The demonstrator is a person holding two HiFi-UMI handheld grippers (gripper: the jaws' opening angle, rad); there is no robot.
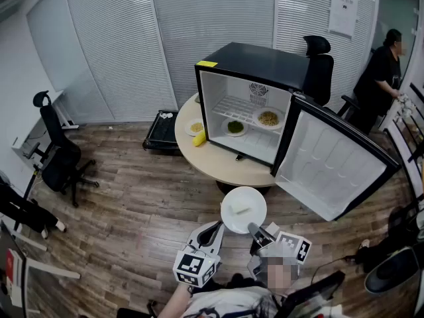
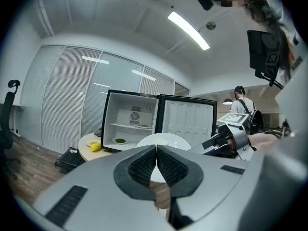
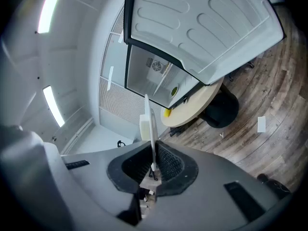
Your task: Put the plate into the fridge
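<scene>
A wood-plank floor (image 1: 132, 191) fills the room, and on it stands a round tabletop (image 1: 212, 161) that carries a black fridge (image 1: 258, 61) with a white interior. The fridge door (image 1: 331, 167) is swung wide open to the right, its moulded white inner face in view. A black office chair (image 1: 56, 154) stands well apart at the left. The white plate (image 1: 243, 209) is in the air in front of the open fridge, outside it and short of the tabletop's edge, with a small pale piece (image 1: 242, 211) lying on it. The right hand-held gripper (image 1: 253, 228) is clamped on the plate's near rim; its own view shows the rim edge-on between the pressed pads. The left hand-held gripper (image 1: 213, 229) hangs just beside the plate at its left, with its jaws together and nothing between them. Inside the fridge, a dish of pale brown food (image 1: 268, 118) sits on the wire shelf and a dish of green food (image 1: 235, 127) sits on the fridge's floor. On the tabletop left of the fridge are a small dish (image 1: 196, 127) and a yellow item (image 1: 199, 138).
</scene>
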